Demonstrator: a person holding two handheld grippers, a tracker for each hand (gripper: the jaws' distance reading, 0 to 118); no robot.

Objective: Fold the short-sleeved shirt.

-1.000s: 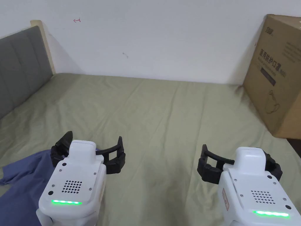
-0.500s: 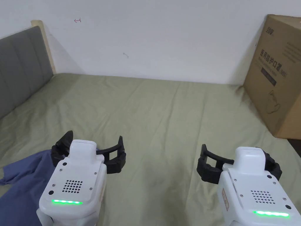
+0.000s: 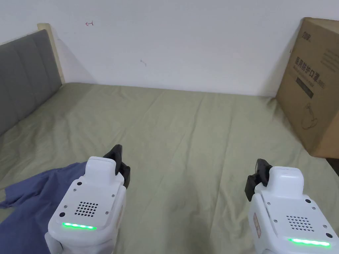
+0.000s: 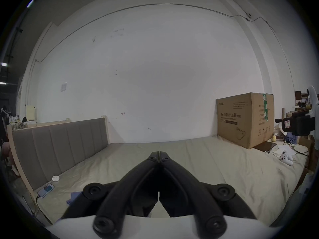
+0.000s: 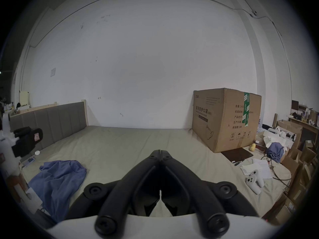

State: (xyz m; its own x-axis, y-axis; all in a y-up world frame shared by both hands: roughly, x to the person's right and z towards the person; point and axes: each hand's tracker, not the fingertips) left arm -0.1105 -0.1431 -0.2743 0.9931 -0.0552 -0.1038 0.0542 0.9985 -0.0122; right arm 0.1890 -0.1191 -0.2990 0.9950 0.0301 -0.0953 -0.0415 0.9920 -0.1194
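Note:
A blue short-sleeved shirt (image 3: pixel 29 201) lies crumpled at the near left of the olive-green bed sheet (image 3: pixel 185 132); it also appears in the right gripper view (image 5: pixel 57 179) and as a small scrap in the left gripper view (image 4: pixel 74 197). My left gripper (image 3: pixel 116 155) hovers just right of the shirt's upper edge, shut with its jaws together and nothing between them (image 4: pixel 158 154). My right gripper (image 3: pixel 261 165) hangs over bare sheet at the near right, also shut and empty (image 5: pixel 160 152).
A big cardboard box (image 3: pixel 314 86) stands at the far right of the bed. A grey padded headboard (image 3: pixel 23 79) runs along the left. A phone (image 4: pixel 46 189) and a round white disc (image 4: pixel 55 178) lie by the headboard; white controllers (image 5: pixel 254 180), papers and a dark tablet (image 5: pixel 237 154) lie right.
Both grippers have gone from wide open to shut, with nothing caught in them. The left one has shifted slightly right and forward. The shirt lies as before.

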